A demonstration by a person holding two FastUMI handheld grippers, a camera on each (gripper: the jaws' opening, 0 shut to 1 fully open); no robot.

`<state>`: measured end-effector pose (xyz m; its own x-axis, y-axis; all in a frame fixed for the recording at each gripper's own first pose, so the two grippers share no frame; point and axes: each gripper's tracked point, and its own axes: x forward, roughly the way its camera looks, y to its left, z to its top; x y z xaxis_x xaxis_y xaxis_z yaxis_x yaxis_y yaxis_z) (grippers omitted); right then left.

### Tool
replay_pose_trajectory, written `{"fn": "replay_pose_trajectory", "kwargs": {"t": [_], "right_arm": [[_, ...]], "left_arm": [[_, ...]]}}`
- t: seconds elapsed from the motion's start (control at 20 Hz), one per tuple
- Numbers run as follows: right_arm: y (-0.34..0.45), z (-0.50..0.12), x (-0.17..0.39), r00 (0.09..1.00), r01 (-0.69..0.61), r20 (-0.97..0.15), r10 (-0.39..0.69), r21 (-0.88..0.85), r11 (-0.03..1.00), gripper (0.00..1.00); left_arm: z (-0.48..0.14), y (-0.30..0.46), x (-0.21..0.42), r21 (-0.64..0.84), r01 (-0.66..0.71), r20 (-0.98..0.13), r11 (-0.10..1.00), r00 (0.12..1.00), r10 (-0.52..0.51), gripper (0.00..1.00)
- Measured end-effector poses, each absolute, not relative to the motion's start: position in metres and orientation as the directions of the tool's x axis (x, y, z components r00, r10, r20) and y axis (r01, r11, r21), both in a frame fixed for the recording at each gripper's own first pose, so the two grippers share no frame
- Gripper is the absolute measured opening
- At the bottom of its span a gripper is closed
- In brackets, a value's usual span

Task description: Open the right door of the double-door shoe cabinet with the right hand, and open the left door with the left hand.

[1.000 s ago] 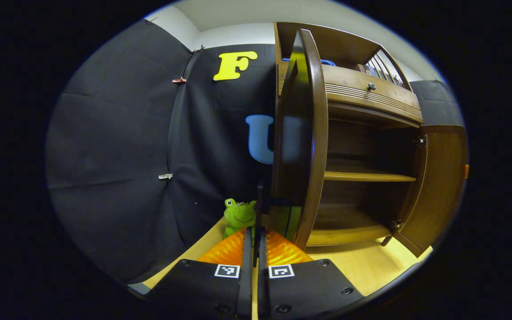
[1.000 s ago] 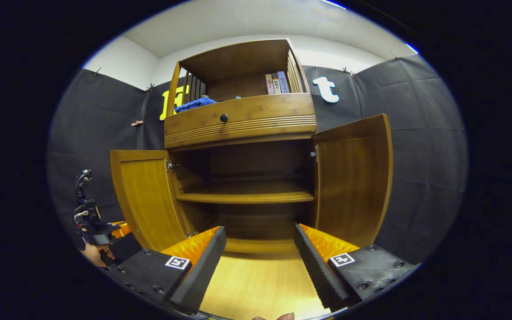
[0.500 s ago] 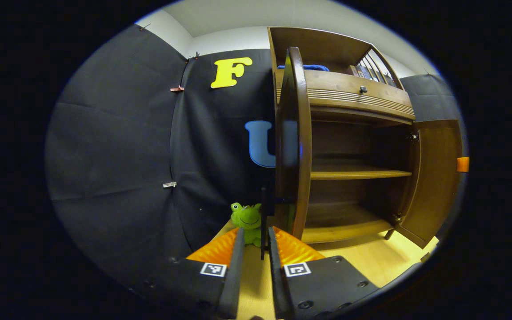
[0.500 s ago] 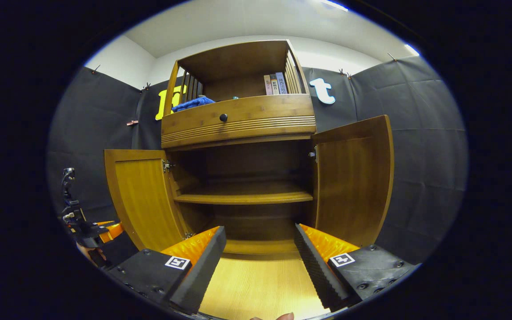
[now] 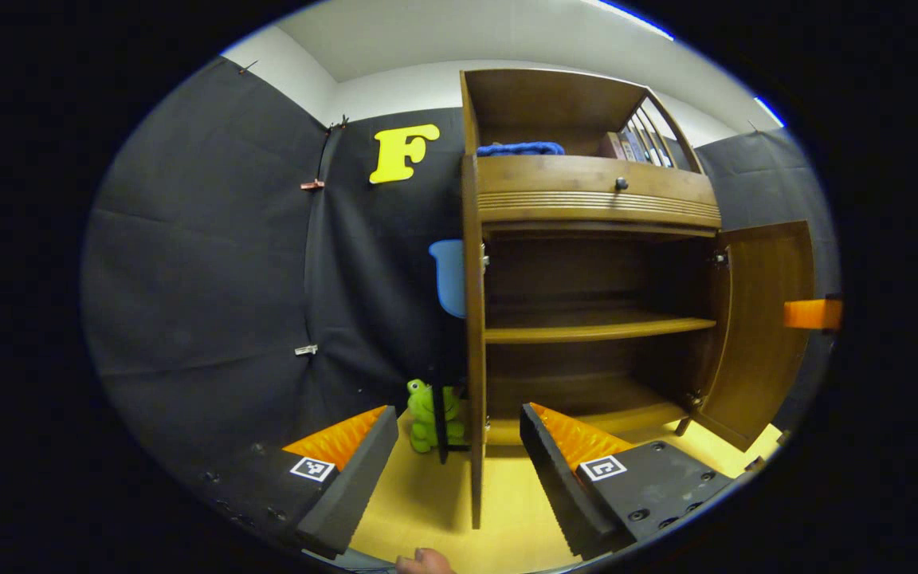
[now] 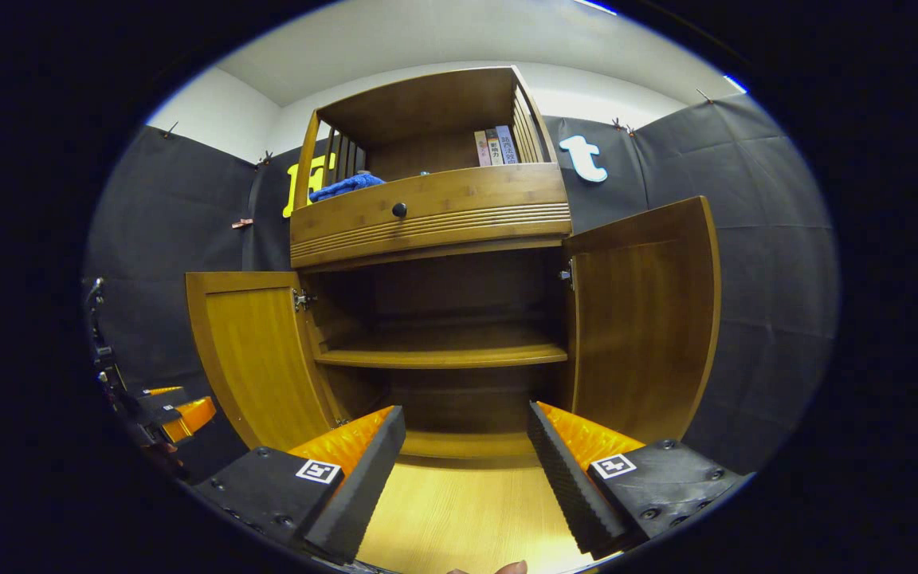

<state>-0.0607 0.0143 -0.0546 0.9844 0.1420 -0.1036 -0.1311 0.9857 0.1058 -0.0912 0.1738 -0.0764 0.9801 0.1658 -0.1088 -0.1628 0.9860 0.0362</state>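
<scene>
both doors stand wide: left door [image 6: 256,355] lower left, right door [image 6: 642,319] centre right. both grippers, left gripper [image 5: 451,458] and right gripper [image 6: 465,462], are spread and empty. a careless withdrawal could knock a door shut.

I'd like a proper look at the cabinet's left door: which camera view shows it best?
The right gripper view: the left door stands swung open with its whole inner panel facing the camera, hinge at its upper right corner. In the left gripper view the same door appears edge-on, a thin vertical strip.
</scene>
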Motion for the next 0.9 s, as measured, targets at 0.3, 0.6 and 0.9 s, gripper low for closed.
{"fn": "replay_pose_trajectory", "kwargs": {"t": [0.3, 0.6, 0.9], "right_arm": [[-0.006, -0.053, -0.052, 0.988, -0.099, -0.108, 0.113, 0.121, 0.988, 0.98], [-0.029, -0.044, -0.047, 0.992, -0.087, -0.082, 0.097, 0.118, 0.989, 0.98], [-0.043, -0.040, -0.038, 0.993, -0.097, -0.057, 0.107, 0.157, 0.983, 0.92]], "left_arm": [[-0.052, 0.104, -0.065, 0.013, -0.060, -0.112, 0.998, 0.992, 0.062, 0.94], [-0.048, 0.029, -0.044, 0.002, 0.033, -0.112, 0.999, 0.993, -0.033, 0.96], [-0.035, -0.035, -0.033, 0.033, 0.079, -0.087, 0.996, 0.993, -0.075, 0.97]]}}
